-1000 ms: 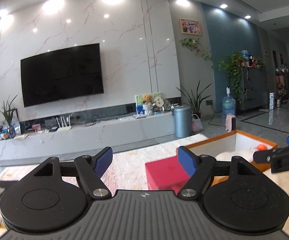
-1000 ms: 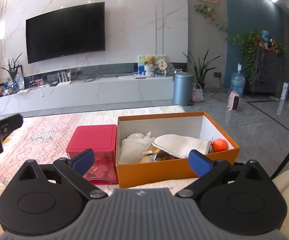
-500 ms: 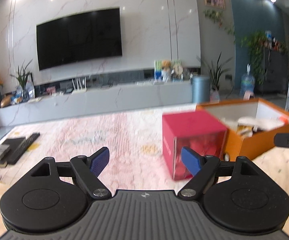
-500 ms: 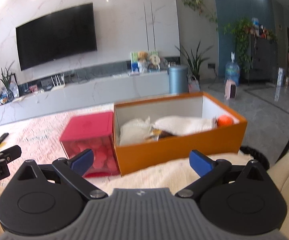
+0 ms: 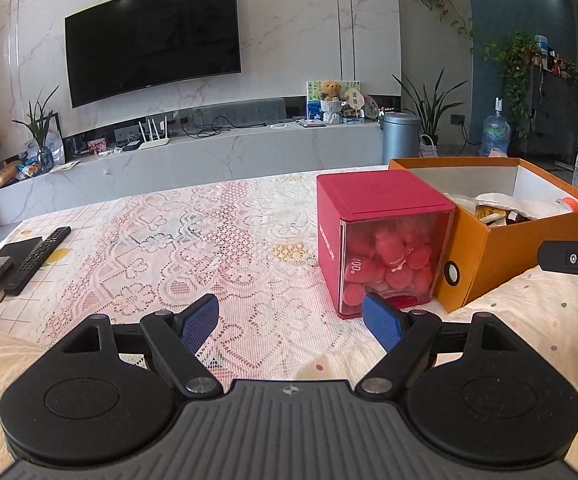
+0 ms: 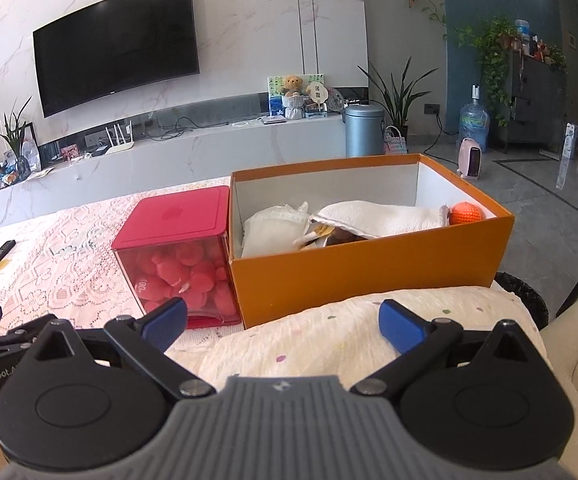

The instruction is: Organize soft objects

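Note:
An open orange box (image 6: 369,268) stands on the table and holds white cloth pieces (image 6: 381,218) and an orange knitted ball (image 6: 465,213). The box also shows in the left wrist view (image 5: 501,248). A red cube container (image 6: 177,256) full of red soft balls touches the box's left side; it shows in the left wrist view too (image 5: 385,240). A cream dotted cloth (image 6: 349,336) lies in front of the box. My right gripper (image 6: 283,324) is open and empty just above that cloth. My left gripper (image 5: 291,322) is open and empty over the lace tablecloth, left of the red cube.
A pink lace tablecloth (image 5: 193,248) covers the table. A remote control (image 5: 37,260) and a dark book lie at the far left edge. A beige sofa arm (image 6: 577,344) is at the right. A TV wall and low cabinet stand beyond the table.
Both grippers have pulled back and tilted down toward the table. The left view swung left, so the red cube and box now sit to its right. Both stayed open.

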A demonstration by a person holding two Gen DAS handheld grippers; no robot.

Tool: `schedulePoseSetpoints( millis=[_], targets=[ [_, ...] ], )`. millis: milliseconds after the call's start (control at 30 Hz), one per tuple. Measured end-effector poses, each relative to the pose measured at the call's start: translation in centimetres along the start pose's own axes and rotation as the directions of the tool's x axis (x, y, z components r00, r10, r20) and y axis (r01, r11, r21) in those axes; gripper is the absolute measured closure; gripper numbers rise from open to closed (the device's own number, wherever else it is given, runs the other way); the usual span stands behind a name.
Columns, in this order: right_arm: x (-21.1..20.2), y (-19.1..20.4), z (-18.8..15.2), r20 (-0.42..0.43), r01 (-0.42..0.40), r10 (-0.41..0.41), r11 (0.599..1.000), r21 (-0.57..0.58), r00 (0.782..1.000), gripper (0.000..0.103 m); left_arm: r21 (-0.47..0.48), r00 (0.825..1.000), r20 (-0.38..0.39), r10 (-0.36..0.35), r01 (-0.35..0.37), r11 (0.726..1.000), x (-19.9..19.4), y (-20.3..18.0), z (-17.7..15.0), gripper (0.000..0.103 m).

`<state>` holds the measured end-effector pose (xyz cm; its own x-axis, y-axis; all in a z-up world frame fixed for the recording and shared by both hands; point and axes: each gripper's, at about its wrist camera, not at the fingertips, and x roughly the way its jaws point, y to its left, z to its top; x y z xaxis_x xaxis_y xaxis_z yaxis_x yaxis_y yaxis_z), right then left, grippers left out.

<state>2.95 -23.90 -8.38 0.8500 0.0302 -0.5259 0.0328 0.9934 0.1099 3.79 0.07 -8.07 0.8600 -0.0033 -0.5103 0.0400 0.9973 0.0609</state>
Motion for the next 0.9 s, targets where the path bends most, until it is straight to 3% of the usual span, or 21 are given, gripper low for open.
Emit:
schedulePoseSetpoints(
  millis=[900],
  targets=[
    [-0.35, 0.02, -0.07, 0.009, 0.003, -0.003, 1.0, 0.003, 1.0, 0.003, -0.004, 1.0, -0.001, 0.002, -0.002, 1.0, -0.21, 0.01, 0.34, 0.007]
  ],
)
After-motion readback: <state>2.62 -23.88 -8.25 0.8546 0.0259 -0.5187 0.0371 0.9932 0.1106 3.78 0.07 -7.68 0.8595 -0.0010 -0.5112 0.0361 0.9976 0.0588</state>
